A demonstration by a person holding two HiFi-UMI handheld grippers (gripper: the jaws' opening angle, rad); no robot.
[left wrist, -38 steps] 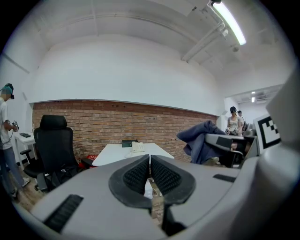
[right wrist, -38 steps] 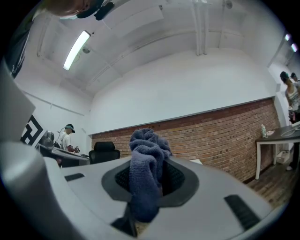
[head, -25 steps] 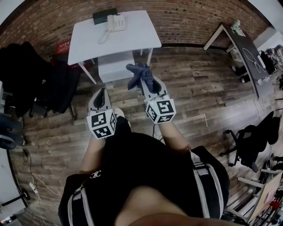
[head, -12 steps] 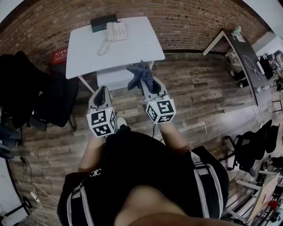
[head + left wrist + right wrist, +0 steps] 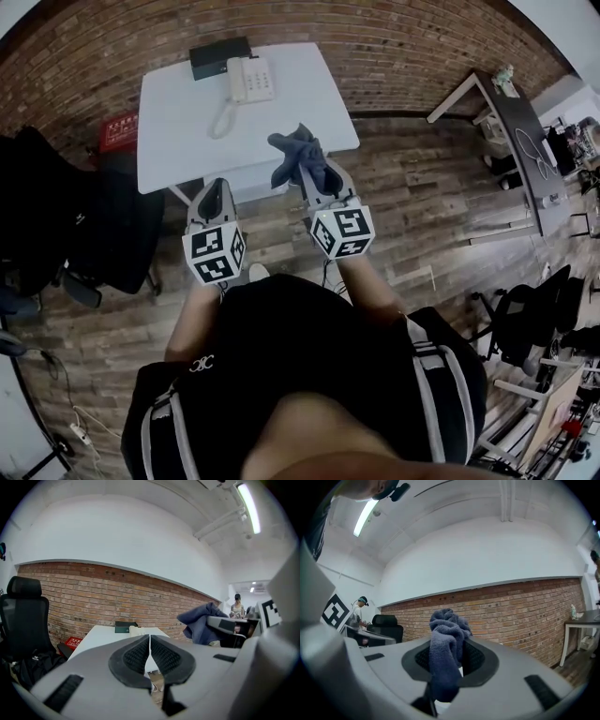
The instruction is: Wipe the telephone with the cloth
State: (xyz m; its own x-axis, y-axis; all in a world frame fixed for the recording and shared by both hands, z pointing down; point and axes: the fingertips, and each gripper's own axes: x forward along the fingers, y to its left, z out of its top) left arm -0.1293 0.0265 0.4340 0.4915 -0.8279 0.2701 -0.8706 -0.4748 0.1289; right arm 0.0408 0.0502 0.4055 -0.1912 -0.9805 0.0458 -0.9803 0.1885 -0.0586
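Observation:
A white telephone (image 5: 250, 79) with a coiled cord sits at the far side of the white table (image 5: 309, 103), by the brick wall. It shows faintly in the left gripper view as the telephone (image 5: 139, 631). My right gripper (image 5: 305, 166) is shut on a blue-grey cloth (image 5: 292, 155), which bunches above the jaws as the cloth (image 5: 446, 644) in the right gripper view. This gripper hangs over the table's near edge, short of the phone. My left gripper (image 5: 215, 194) is shut with nothing in it, just before the table's near edge.
A dark flat box (image 5: 218, 55) lies behind the phone. A black office chair (image 5: 66, 225) stands at the left, and a red box (image 5: 117, 131) sits on the floor by the wall. A dark desk (image 5: 525, 141) stands at the right. Wooden floor surrounds the table.
The table and phone have come closer in the head view as the person steps forward. Both grippers now reach the table's near edge, the cloth still held.

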